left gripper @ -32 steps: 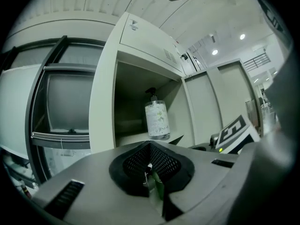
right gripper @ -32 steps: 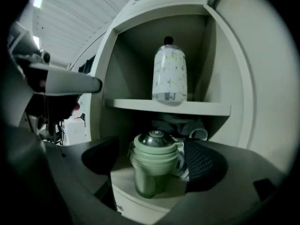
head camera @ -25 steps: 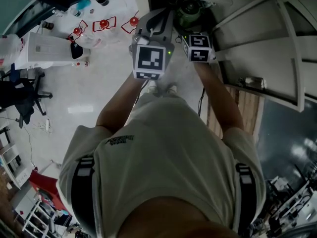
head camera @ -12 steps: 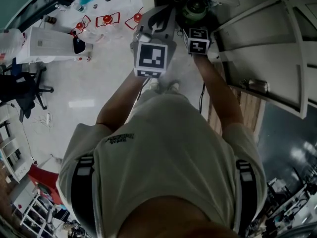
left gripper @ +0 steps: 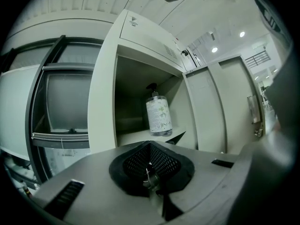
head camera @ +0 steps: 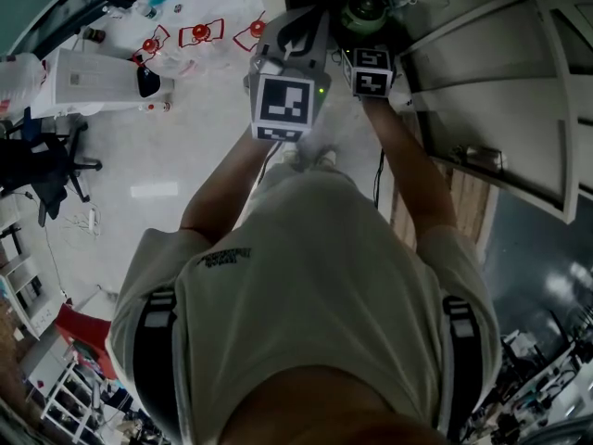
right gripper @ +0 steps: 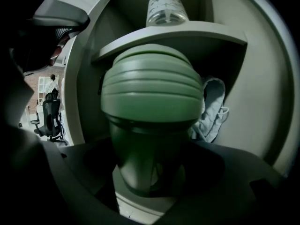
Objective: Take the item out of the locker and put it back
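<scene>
Right gripper (right gripper: 150, 175) has the green jar (right gripper: 151, 121). Jaws are clamped on either side of its lower body, and the ribbed lid fills the space right in front of the camera. The jar stands upright in the grip at the mouth of the locker (right gripper: 262, 78), just ahead of the lower compartment. Whether its base touches the compartment floor, I can't tell.

Behind the jar and off to the gripper's right, a pale cloth (right gripper: 213, 107) hangs against the compartment's back wall. Directly above the gripper is a shelf (right gripper: 197, 32), and a pump bottle (right gripper: 166, 6) stands on it.

Over to the left gripper (left gripper: 150, 149): jaws pressed together, nothing between them. It sits well back from the locker, pointed at the upper compartment. The same pump bottle (left gripper: 158, 115) is straight ahead of it, upright near the shelf's front edge. The open locker door (left gripper: 206, 107) is off to its right.

From the head view, both grippers are up in front of the person. The left one is raised just beside the right, which reaches in at the locker opening with the jar's green lid (head camera: 364, 12) showing past its marker cube (head camera: 371, 70).
</scene>
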The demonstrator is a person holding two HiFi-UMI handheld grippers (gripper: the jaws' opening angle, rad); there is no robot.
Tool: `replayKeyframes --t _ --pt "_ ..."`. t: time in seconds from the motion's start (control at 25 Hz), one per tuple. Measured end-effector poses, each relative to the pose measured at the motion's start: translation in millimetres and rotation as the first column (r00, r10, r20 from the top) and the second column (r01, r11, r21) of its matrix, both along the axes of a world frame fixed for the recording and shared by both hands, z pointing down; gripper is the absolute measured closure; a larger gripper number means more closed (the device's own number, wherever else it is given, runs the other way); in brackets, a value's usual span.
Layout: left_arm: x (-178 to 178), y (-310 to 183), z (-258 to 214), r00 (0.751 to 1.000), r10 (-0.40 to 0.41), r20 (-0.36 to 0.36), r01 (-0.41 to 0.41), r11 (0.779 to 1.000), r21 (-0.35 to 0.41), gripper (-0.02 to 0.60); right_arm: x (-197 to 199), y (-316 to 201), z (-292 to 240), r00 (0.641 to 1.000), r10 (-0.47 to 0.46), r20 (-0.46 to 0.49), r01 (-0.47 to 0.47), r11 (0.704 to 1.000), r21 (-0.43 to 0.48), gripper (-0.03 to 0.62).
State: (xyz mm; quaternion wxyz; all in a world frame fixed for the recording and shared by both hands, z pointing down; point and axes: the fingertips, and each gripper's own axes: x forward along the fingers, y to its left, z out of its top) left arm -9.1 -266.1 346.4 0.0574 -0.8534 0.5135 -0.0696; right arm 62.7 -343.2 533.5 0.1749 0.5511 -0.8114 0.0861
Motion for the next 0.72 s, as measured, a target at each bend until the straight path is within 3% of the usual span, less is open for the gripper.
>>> replayKeyframes --t 0.4,0.72 --pt "-1 3 0 1.000 -0.007 -0.011 0.007 1.000 -0.007 0.568 4 5 -7 1.000 0.003 0.015 -0.003 1.000 0.012 0.187" --pt "1 8 1 1.000 -0.004 -0.005 0.004 1.000 -0.001 0.567 5 22 -42 0.998 -0.023 0.055 0.021 0.998 0.051 0.187"
